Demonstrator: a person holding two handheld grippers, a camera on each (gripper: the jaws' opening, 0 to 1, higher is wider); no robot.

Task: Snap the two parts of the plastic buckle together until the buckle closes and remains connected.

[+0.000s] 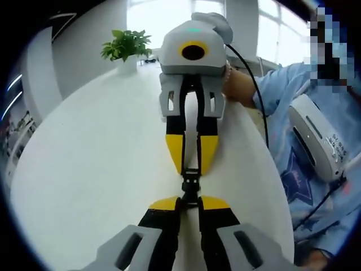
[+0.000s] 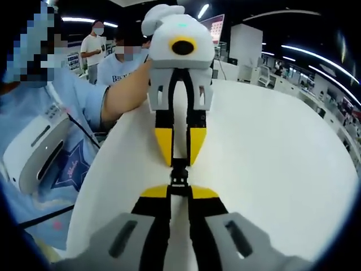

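Note:
A small black plastic buckle hangs just above the white table, stretched between two grippers that face each other tip to tip. My left gripper rises from the bottom of the left gripper view, shut on the buckle's near end. My right gripper reaches in from above, shut on the far end. In the right gripper view the buckle sits between my right gripper below and the left gripper above. The two halves touch in line; whether they are latched I cannot tell.
A potted green plant stands at the far edge of the round table. A person in a light blue shirt stands at the table's edge wearing a white device on the chest. Other people stand in the background.

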